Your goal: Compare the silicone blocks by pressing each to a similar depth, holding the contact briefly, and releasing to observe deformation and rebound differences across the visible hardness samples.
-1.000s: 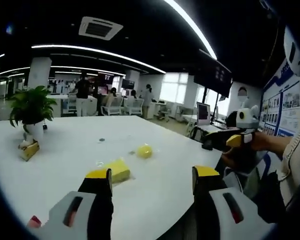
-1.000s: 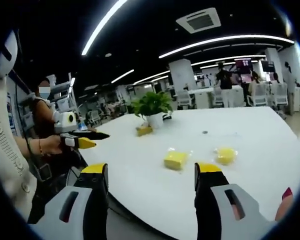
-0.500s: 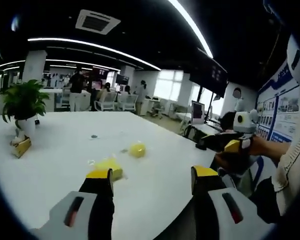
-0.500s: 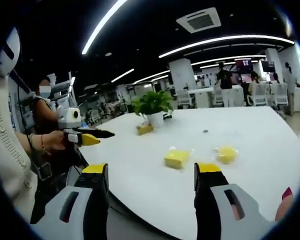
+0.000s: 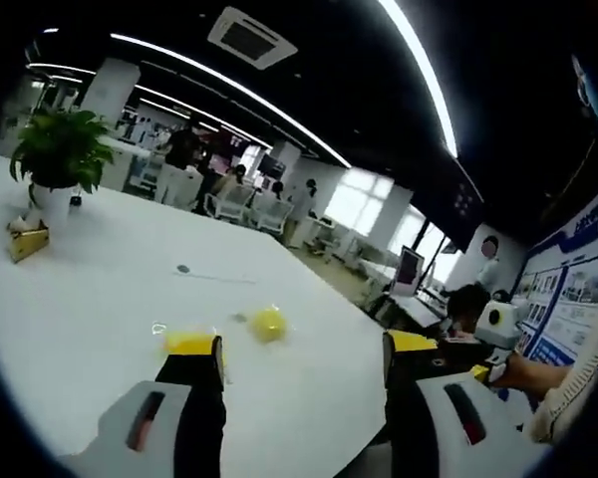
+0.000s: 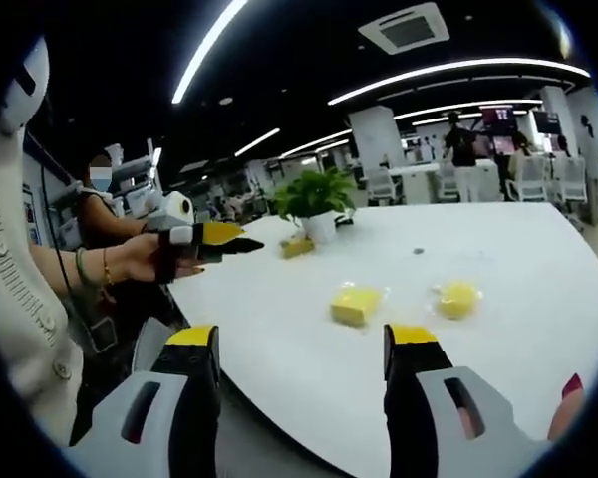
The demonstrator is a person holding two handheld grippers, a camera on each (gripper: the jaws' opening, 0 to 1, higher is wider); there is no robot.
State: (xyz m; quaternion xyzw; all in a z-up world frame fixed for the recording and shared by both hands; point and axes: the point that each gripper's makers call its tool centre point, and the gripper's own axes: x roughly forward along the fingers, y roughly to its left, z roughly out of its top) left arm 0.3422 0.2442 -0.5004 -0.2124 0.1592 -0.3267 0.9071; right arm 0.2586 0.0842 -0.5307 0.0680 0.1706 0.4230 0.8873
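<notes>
Ahead, a square yellow silicone block (image 6: 356,303) and a rounder yellow silicone block (image 6: 457,298) lie on the white table (image 6: 538,259). Both grippers' jaws stand wide apart, empty. Probably soft and springy; press their top centres.

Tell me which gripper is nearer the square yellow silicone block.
Left. The left gripper has a jaw tip right over the square yellow silicone block from its own view; the right gripper hangs back off the white table edge.
</notes>
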